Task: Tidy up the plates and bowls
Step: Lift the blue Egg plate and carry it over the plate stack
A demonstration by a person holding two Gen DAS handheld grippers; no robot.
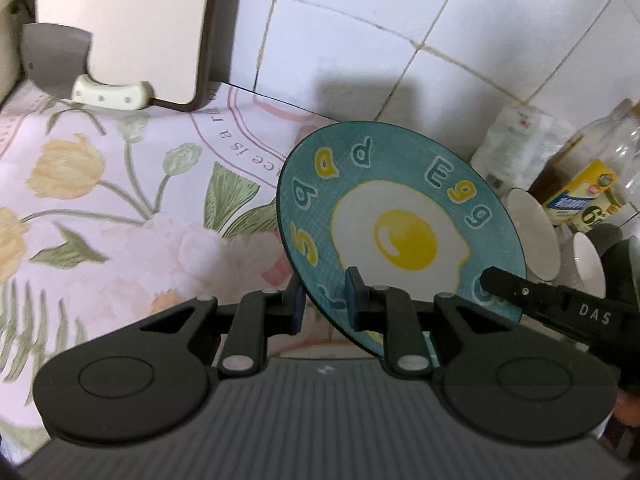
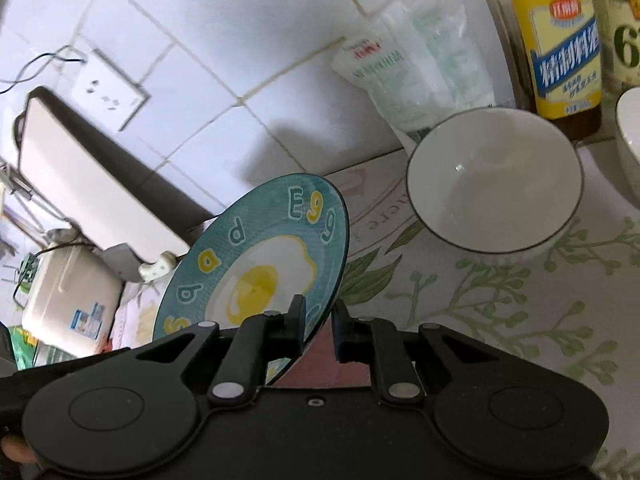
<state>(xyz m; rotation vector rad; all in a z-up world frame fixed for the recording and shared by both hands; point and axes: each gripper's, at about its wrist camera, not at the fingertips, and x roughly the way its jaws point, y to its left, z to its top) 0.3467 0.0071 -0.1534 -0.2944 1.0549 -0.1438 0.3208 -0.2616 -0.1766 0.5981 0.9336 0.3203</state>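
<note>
Plate (image 1: 400, 216), teal, with fried egg picture and letters round the rim, pinched at its near edge by both grippers and tilted up off the cloth (image 1: 100, 208). Left gripper (image 1: 326, 300) clamped on the rim, one blue pad (image 1: 354, 296) on the printed face, the other behind. Right gripper (image 2: 320, 320) likewise closed on the rim from the other side, one finger over the printed face, the other under the back; seen from the left wrist as a black finger lying across the plate's lower right edge. Floral cloth beneath, printed with yellow tulips and green leaves. White bowl (image 2: 494, 180) upright on the cloth to the right of the plate, apart from it, dark line round its rim; second bowl (image 2: 630, 140) just cut off at the right edge. Behind the bowls, against the tiled wall (image 1: 360, 20), a plastic packet (image 2: 420, 52) and a yellow-labelled bottle (image 2: 560, 40). Cutting board (image 1: 140, 28) leaning on the wall at the far left, cleaver (image 1: 80, 68) with pale handle propped before it.
</note>
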